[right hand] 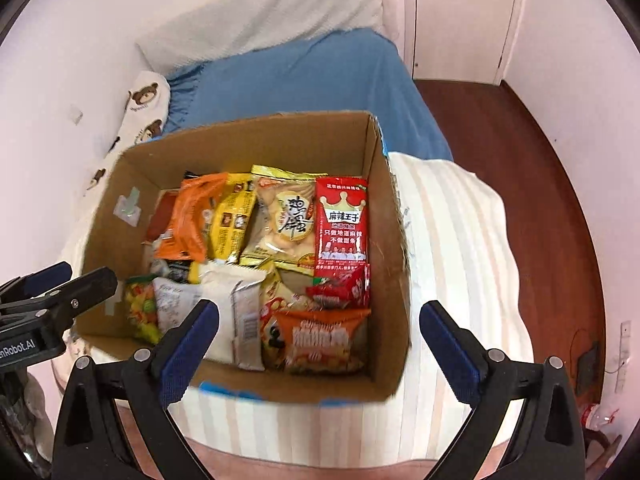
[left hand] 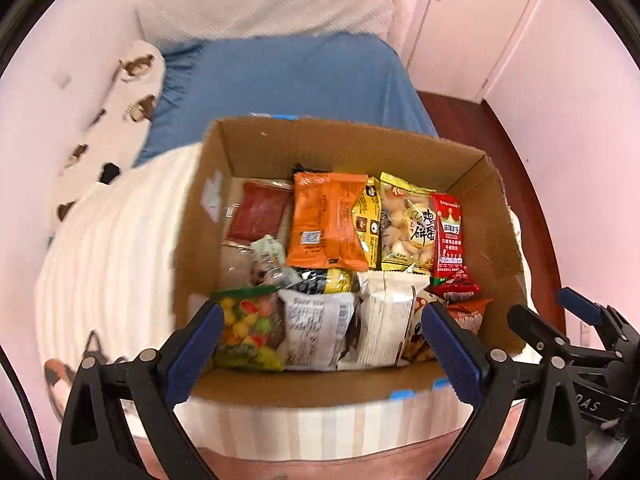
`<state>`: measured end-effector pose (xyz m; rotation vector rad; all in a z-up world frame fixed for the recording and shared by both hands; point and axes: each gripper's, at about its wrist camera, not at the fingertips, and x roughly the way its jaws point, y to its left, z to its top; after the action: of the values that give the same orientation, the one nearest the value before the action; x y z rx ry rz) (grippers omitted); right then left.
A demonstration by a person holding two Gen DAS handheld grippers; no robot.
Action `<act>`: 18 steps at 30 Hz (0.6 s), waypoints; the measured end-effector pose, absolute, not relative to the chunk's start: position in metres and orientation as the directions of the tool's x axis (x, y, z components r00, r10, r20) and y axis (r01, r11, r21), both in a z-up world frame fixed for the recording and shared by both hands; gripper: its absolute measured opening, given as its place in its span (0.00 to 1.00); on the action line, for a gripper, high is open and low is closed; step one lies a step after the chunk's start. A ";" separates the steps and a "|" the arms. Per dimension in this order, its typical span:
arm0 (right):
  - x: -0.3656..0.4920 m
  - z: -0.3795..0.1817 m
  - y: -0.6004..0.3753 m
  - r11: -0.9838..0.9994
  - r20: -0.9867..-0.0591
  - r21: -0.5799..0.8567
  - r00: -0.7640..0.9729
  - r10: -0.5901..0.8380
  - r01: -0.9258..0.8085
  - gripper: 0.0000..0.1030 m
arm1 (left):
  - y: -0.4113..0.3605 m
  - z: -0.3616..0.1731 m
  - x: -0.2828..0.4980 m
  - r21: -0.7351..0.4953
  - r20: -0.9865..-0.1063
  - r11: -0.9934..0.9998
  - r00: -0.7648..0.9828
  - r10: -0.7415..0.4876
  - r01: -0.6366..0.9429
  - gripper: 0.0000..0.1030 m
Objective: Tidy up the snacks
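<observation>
1. The left gripper (left hand: pixel 322 344) hung above the near edge of the cardboard box (left hand: pixel 340 148), fingers spread wide, holding nothing.
2. The right gripper (right hand: pixel 320 340) hung beside it over the same edge, fingers likewise wide and empty.
3. The snack packets (right hand: pixel 280 248) lay packed inside the box, which sat on a striped blanket (right hand: pixel 460 240) on the bed (right hand: pixel 304 80).

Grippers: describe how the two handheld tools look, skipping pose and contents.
The left gripper and right gripper match: black plastic clamp-style frames with silver rivets, jaws faced with blue pads. White lettering marks the black bodies. No hands or sleeves show.
</observation>
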<state>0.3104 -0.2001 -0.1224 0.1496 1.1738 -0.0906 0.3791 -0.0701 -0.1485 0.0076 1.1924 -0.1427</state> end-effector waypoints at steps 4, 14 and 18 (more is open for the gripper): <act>0.280 -0.093 -0.193 0.988 -0.897 0.074 0.442 0.007 0.136 0.99 | -0.062 -0.122 0.346 -0.074 -0.900 0.992 0.421 -0.109 0.099 0.98; 0.202 -0.034 -0.174 0.993 -0.847 0.074 0.531 0.012 0.095 1.00 | -0.057 -0.068 0.260 -0.021 -0.841 0.996 0.537 -0.066 0.088 0.98; 0.171 -0.013 -0.171 0.993 -0.830 0.076 0.557 0.015 0.086 1.00 | -0.053 -0.050 0.230 0.009 -0.809 0.998 0.587 -0.032 0.067 0.98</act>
<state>0.1710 -0.1708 -0.0132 0.1122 0.9793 -0.0422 0.2297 -0.0525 -0.0499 0.0400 0.9424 -0.0573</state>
